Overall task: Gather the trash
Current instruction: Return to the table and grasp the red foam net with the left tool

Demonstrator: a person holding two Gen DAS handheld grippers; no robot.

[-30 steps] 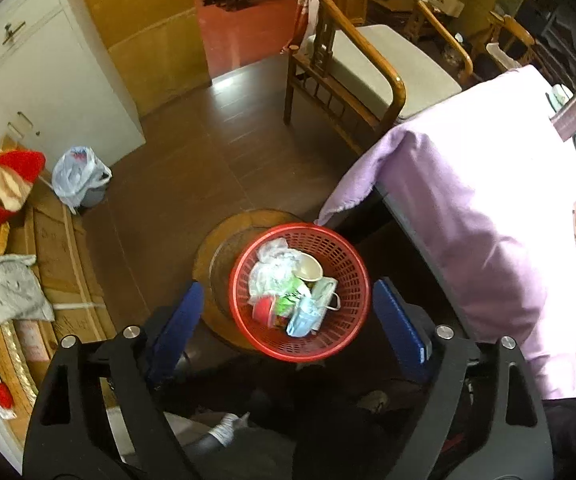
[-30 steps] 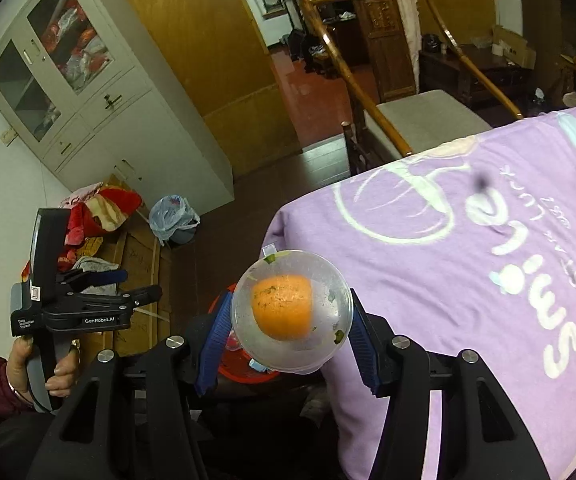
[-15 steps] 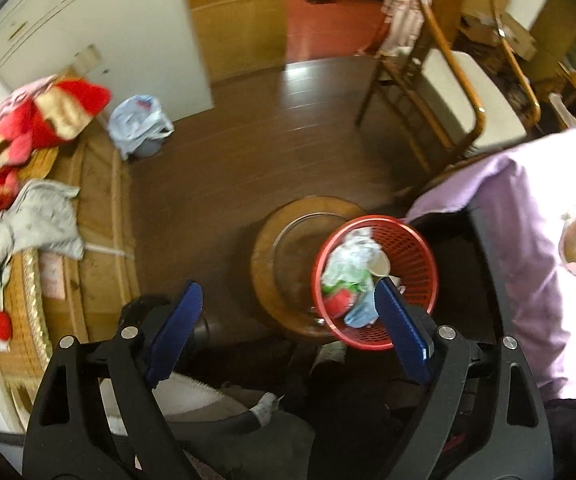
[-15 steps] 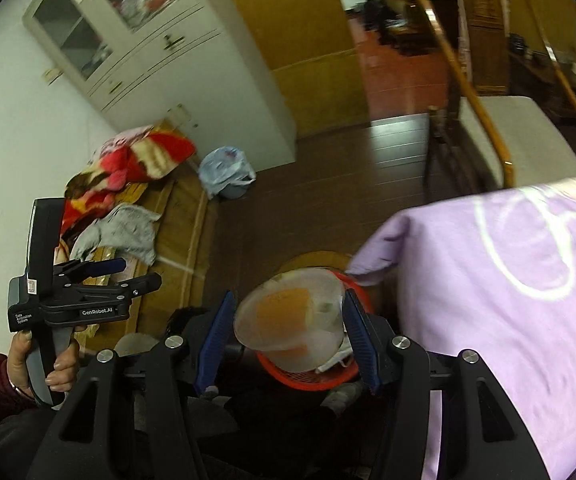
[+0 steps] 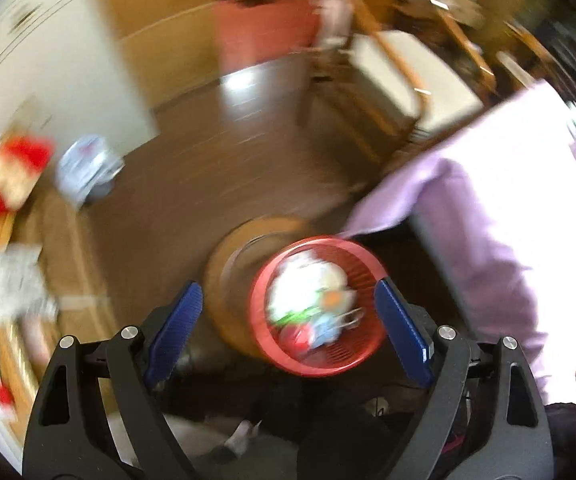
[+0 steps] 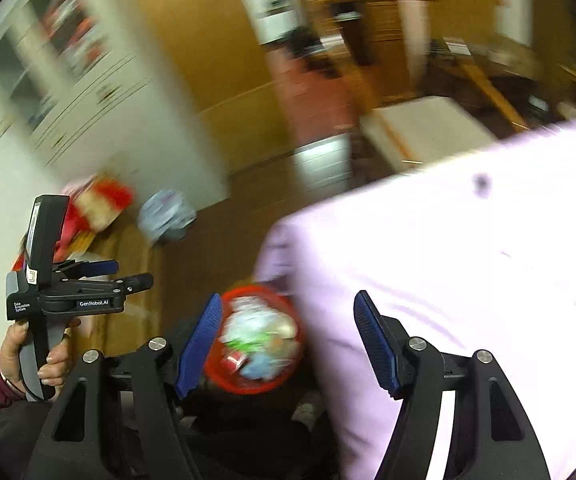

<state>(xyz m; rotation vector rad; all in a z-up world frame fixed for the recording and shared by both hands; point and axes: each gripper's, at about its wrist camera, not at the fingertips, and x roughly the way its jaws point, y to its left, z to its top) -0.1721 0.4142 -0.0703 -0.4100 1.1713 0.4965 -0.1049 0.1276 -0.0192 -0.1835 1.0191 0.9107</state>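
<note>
One red mesh basket (image 5: 320, 364) sits low on a round wooden stool (image 5: 224, 256) at the corner of a table draped in a lilac cloth (image 5: 508, 208), filled with a blurred heap of trash (image 5: 312, 300): white wrappers, a green scrap, a red piece, a pale blue piece and an orange blob; individual items cannot be counted through the motion blur. Two hand-held grippers are in play. The left gripper (image 5: 288, 328) hangs above the basket with its blue pads wide apart and nothing between them, gripped by a hand (image 6: 44, 356) in a dark red sleeve at the left edge of the right wrist view. The right gripper (image 6: 288, 340) points down at the basket (image 6: 254, 340) and the cloth's edge (image 6: 448, 280); its jaws have just been opening, and no object sits between its pads. Around the scene: one white cabinet (image 6: 88, 100) with glass upper doors, one tied pale plastic bag (image 5: 86, 168) on the dark floor, a red-and-yellow bundle of fabric (image 5: 8, 176) on a low wooden bench, and one wooden armchair (image 5: 404, 76) with a pale cushion beyond the table. The draped cloth overhangs just beside the basket's rim
</note>
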